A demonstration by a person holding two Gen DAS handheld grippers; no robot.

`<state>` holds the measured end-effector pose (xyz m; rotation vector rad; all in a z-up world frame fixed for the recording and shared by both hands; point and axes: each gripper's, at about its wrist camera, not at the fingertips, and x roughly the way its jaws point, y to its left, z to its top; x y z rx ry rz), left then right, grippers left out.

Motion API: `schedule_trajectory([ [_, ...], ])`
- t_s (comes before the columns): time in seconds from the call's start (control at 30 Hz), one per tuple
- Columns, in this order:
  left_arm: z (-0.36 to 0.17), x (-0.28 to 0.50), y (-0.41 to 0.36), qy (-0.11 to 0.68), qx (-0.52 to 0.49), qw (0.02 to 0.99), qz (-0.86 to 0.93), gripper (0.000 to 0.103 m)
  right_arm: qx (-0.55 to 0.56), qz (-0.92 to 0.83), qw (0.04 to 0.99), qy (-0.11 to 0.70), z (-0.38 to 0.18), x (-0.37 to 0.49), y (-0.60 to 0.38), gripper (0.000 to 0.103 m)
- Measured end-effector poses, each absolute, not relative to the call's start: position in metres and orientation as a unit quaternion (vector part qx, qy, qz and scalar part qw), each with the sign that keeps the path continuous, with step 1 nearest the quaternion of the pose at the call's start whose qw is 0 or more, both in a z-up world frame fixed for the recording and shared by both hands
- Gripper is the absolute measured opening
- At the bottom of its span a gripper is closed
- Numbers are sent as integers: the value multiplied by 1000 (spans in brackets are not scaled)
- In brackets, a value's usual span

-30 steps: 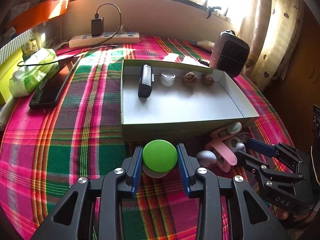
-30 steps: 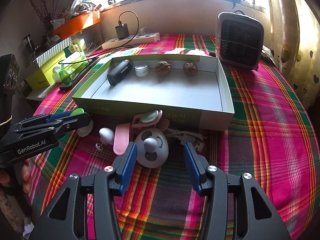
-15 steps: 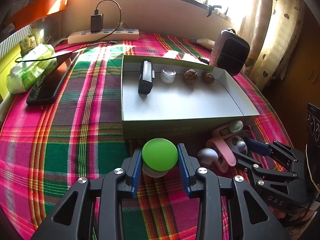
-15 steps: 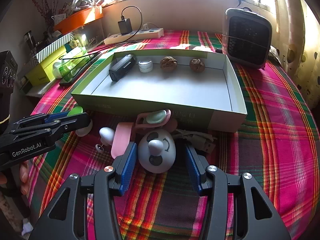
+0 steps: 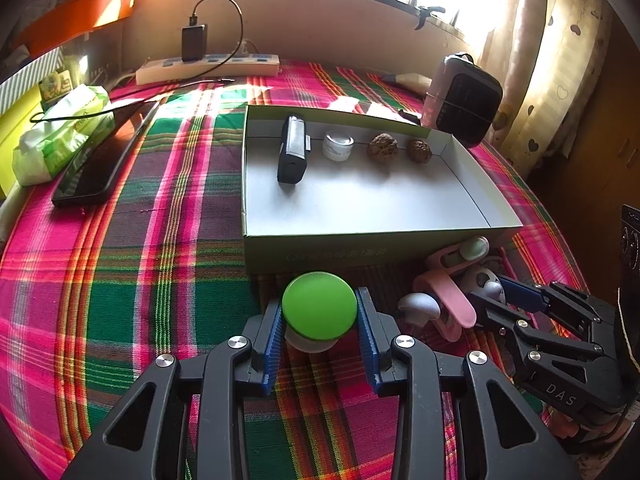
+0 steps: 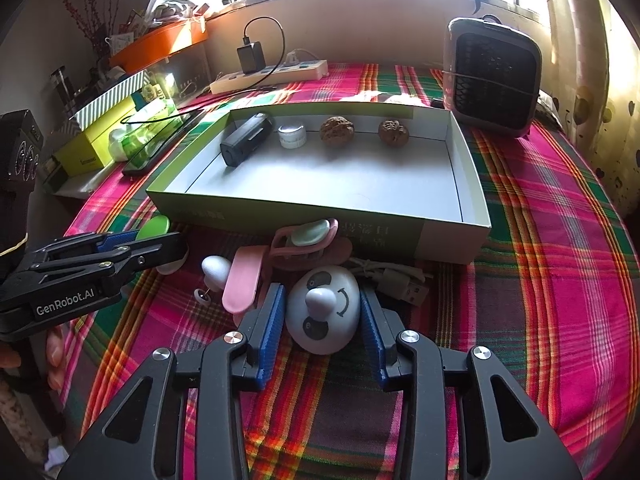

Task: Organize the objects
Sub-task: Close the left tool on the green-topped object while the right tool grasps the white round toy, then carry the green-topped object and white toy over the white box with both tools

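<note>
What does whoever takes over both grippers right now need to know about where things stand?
Left gripper: shut on the green-capped mushroom toy, just in front of the box.
Right gripper: jaws straddle the panda-face toy on the cloth; contact is unclear, so treat it as not gripped.
Already in the box along the far wall: black device, small white jar, two walnuts.
Still outside, against the near wall: pink clip pieces, white mushroom toy, USB cable.
Left to do: place both toys inside, then the rest.
</note>
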<state>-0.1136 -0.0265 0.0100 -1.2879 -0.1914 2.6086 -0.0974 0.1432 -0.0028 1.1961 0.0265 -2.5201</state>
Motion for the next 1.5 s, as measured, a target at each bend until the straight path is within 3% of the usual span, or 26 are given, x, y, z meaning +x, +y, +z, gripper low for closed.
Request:
schedule_trajectory([
  [0.43, 14, -111, -27, -66, -434, 111, 892, 31, 407, -896, 179, -1, 3, -95, 146, 29],
  [1.5, 22, -107, -20, -54, -426, 113, 896, 31, 398, -900, 177, -17, 9, -91, 152, 27],
])
